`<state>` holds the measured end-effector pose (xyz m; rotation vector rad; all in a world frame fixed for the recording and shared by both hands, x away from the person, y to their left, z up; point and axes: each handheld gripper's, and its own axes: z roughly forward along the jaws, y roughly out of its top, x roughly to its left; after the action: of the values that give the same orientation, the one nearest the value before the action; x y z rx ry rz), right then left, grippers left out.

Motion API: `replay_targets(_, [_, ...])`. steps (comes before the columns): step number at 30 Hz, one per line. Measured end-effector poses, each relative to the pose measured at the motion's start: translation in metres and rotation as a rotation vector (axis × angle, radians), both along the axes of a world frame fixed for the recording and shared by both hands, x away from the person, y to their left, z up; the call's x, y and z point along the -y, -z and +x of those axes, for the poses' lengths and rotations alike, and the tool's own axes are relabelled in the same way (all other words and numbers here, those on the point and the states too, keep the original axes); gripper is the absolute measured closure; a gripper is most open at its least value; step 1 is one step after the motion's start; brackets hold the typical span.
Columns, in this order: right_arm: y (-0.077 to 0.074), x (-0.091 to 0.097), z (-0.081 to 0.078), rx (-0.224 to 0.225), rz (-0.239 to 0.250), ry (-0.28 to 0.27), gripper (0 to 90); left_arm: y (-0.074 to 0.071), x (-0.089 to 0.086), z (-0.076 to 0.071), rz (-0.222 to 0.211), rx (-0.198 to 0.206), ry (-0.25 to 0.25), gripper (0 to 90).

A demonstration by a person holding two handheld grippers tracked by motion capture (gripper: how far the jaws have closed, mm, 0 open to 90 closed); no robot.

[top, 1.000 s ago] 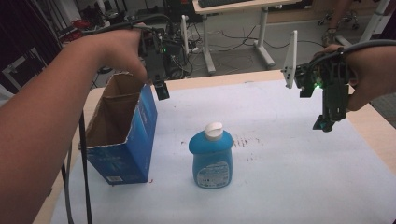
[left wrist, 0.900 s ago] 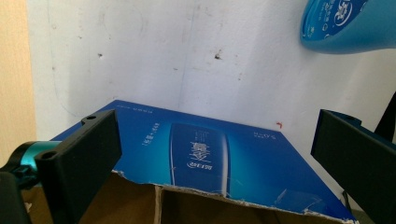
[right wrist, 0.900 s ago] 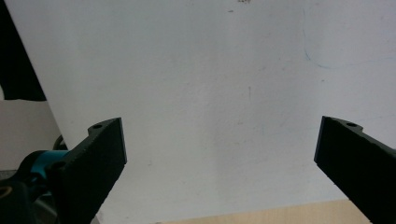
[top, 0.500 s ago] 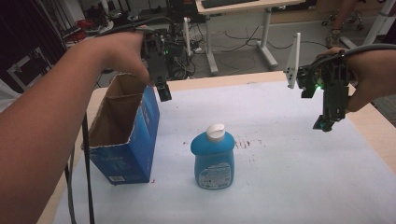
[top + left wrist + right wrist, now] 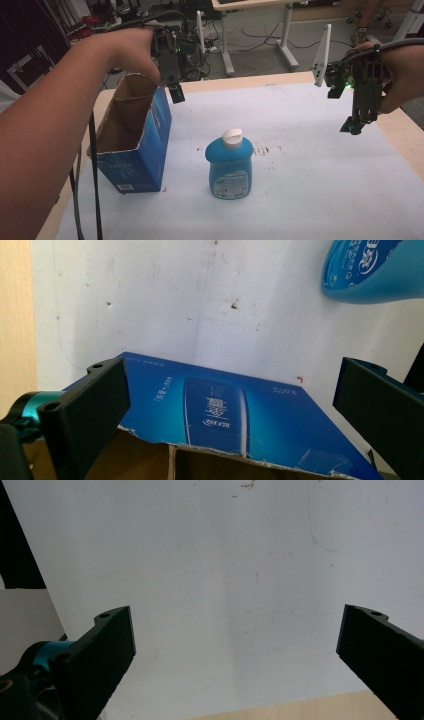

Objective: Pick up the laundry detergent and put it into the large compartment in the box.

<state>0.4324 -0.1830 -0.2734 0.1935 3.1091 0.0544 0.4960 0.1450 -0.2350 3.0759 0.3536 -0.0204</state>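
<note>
An open-topped blue cardboard box (image 5: pixel 145 150) stands at the left of the white table cover (image 5: pixel 310 190). A blue bottle with a white cap (image 5: pixel 229 167) stands upright to its right, apart from it. My left gripper (image 5: pixel 175 94) hovers over the box's far right corner with its jaws wide apart and nothing between them. In the left gripper view the left gripper (image 5: pixel 232 375) looks down on the box's blue side (image 5: pixel 225 410), with the bottle (image 5: pixel 370 270) at the top right. Above the table's right side my right gripper (image 5: pixel 351 125) is open. The right gripper (image 5: pixel 235 617) frames bare white cover.
A white upright panel (image 5: pixel 321 55) stands at the table's far edge. Bare wood shows along the right edge (image 5: pixel 405 135) and left edge (image 5: pixel 102 100). A black cable (image 5: pixel 92 170) hangs down beside the box. Desk legs and cables fill the floor beyond.
</note>
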Motion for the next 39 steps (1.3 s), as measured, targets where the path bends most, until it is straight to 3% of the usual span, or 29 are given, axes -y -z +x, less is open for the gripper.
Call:
replay_targets(6, [-0.002, 0.001, 0.000, 0.005, 0.005, 0.005, 1.3, -0.001, 0.000, -0.003, 0.002, 0.011, 0.003, 1.7])
replay_targets(11, [-0.003, 0.005, -0.002, 0.011, 0.004, 0.010, 1.3, -0.004, -0.003, -0.011, -0.034, 0.008, 0.018, 1.7])
replay_targets(13, [-0.003, 0.006, -0.003, 0.008, 0.003, 0.016, 1.3, -0.006, -0.004, -0.015, -0.055, 0.022, 0.021, 1.7])
replay_targets(14, [-0.004, 0.007, -0.004, 0.012, 0.007, 0.022, 1.3, -0.010, -0.005, -0.019, -0.097, 0.024, 0.021, 1.7])
replay_targets(17, [-0.004, 0.009, -0.004, 0.018, 0.012, 0.018, 1.3, -0.015, -0.008, -0.024, -0.152, 0.018, 0.025, 1.7])
replay_targets(23, [-0.008, 0.011, -0.008, 0.024, 0.016, 0.023, 1.3, -0.018, -0.014, -0.037, -0.222, 0.001, 0.030, 1.7])
replay_targets(32, [-0.008, 0.009, -0.010, 0.031, 0.012, 0.015, 1.3, -0.019, -0.018, -0.056, -0.271, -0.012, 0.049, 1.7])
replay_targets(39, [-0.008, 0.007, -0.011, 0.035, 0.013, 0.004, 1.3, -0.022, -0.008, -0.075, -0.269, 0.006, 0.096, 1.7])
